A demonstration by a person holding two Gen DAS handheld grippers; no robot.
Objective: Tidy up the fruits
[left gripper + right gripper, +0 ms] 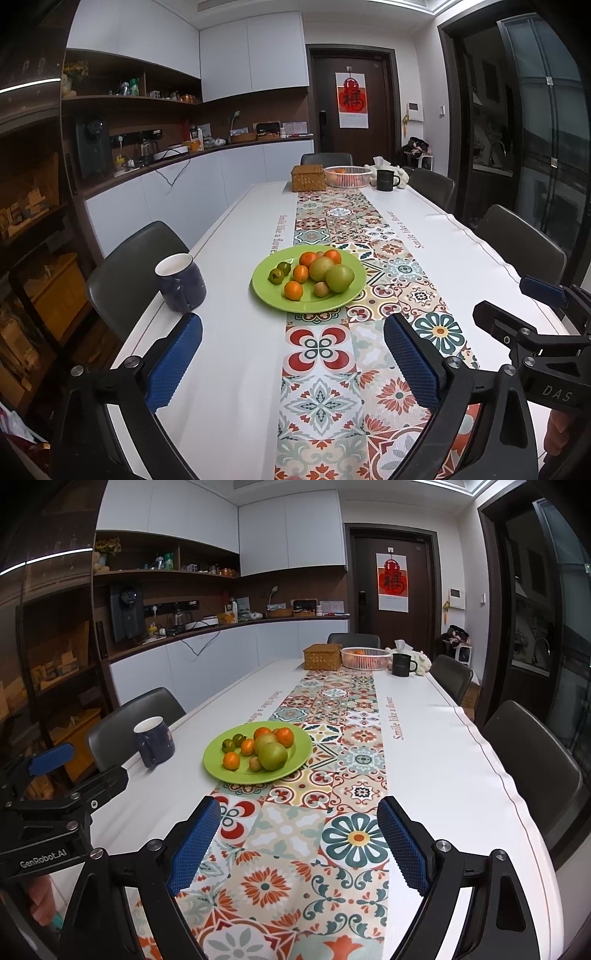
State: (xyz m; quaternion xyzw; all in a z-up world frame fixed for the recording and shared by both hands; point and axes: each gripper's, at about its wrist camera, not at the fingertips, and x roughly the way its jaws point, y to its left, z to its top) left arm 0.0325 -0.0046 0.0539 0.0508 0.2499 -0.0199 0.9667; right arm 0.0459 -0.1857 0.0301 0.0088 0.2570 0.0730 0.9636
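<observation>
A: Why do both tongs hang back, the left tongs (291, 363) and right tongs (297, 843) spread wide and holding nothing?

B: Probably lining up. The fruit (312, 273) sits heaped on the green plate (266, 291), beside a mug (181, 282), on a long worktop (236, 332) with a patterned runner (332, 387), kitchen cupboards (236, 166) behind

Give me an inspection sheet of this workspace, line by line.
Surface: white table with patterned runner.
Job's things: green plate holding orange and green fruits; white basket with fruit at the far end.
Clutter: blue mug, black mug, wicker box.
Grippers: left gripper and right gripper open, empty, short of the plate.
Cables: black cable hanging off the counter.
Surroundings: dark chairs, cabinets, door.
</observation>
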